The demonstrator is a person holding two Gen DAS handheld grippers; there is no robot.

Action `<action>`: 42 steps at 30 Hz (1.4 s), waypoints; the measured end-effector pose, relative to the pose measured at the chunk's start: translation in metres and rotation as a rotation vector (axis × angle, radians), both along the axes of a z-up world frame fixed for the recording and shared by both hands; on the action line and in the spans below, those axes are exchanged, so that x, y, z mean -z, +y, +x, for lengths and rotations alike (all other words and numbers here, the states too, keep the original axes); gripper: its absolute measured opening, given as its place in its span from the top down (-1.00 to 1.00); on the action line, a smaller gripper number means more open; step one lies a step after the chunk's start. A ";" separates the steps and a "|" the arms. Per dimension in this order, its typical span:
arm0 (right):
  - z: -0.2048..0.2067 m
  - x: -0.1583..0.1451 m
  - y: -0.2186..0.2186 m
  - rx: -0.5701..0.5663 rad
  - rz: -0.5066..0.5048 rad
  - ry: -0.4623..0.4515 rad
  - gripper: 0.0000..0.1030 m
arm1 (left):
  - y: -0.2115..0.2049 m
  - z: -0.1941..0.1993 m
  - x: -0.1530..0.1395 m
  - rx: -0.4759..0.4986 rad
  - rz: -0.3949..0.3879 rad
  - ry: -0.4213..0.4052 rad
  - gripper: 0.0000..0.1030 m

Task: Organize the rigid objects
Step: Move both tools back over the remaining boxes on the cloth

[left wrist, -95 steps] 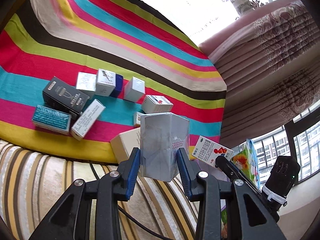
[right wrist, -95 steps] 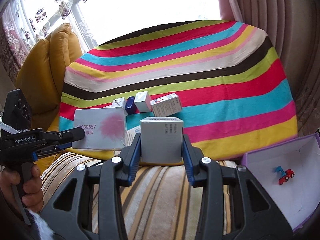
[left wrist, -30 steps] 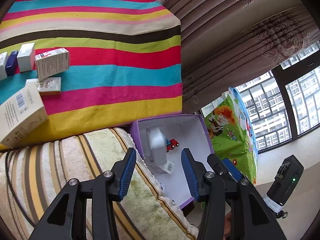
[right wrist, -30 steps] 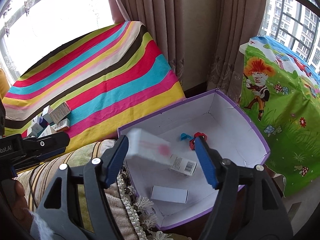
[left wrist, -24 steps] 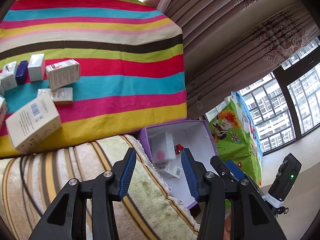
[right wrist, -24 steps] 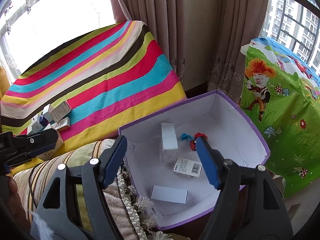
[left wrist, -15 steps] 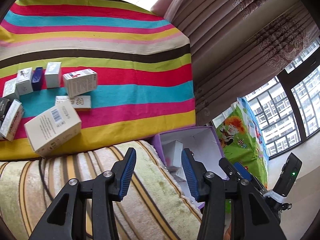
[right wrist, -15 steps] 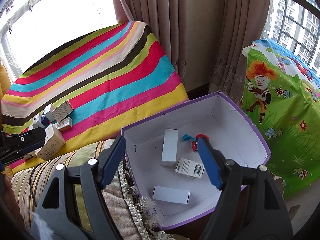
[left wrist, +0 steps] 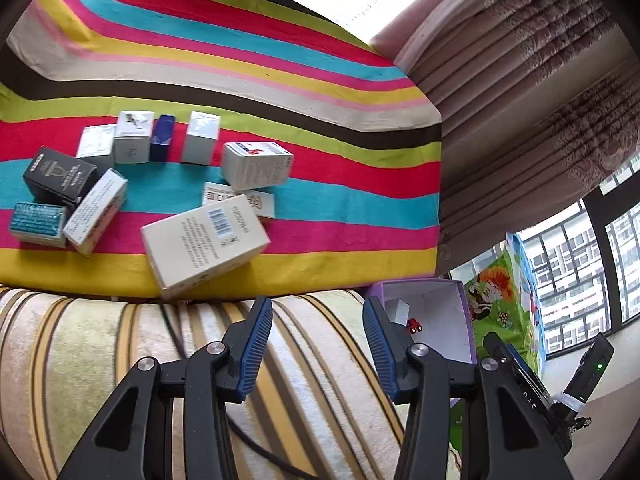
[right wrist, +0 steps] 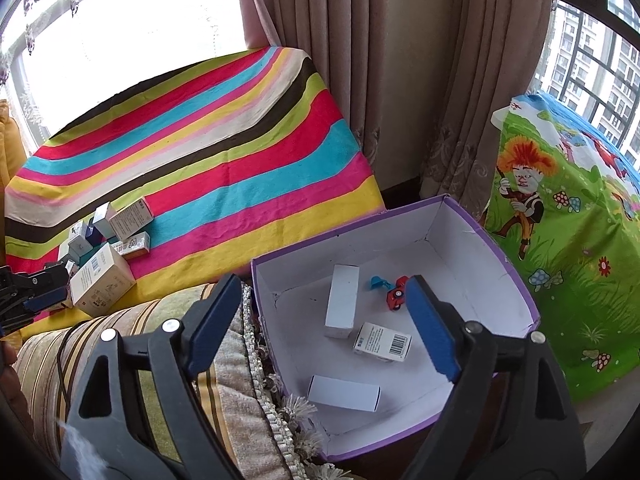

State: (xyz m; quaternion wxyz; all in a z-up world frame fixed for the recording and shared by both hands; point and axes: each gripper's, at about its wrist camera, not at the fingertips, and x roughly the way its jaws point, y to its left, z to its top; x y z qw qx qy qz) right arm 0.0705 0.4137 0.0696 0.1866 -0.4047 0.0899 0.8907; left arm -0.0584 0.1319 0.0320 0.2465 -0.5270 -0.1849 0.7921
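Several small cartons lie on the striped cloth (left wrist: 320, 60), among them a large beige box (left wrist: 204, 244) and a white box with a red mark (left wrist: 256, 165). A purple box (right wrist: 516, 280) with a white inside holds three white cartons, one of them a tall carton (right wrist: 341, 300), and a small red toy (right wrist: 396, 294). My left gripper (left wrist: 318, 344) is open and empty above the striped sofa arm, facing the cartons. My right gripper (right wrist: 324, 320) is open and empty above the purple box, which also shows in the left wrist view (left wrist: 460, 304).
A striped sofa arm (left wrist: 80, 360) with a black cable (left wrist: 176, 336) lies in front of the cloth. Curtains (right wrist: 400, 80) hang behind. A green cartoon-printed cover (right wrist: 568, 240) stands right of the purple box.
Both grippers let go of their cartons, which now lie in the purple box. My left gripper has swung back left toward the cartons on the cloth. My right gripper stays over the box.
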 end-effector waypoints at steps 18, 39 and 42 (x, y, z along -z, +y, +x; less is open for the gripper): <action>-0.015 0.005 -0.040 -0.157 -0.040 -0.033 -0.76 | -0.109 -0.011 0.006 -0.226 0.017 -0.011 0.06; -0.073 0.022 -0.143 -0.536 -0.038 -0.145 -0.91 | -0.160 -0.036 0.027 -0.292 -0.045 -0.069 -0.08; -0.085 0.029 -0.157 -0.590 -0.051 -0.181 -0.93 | -0.151 -0.044 0.029 -0.251 -0.097 -0.084 -0.09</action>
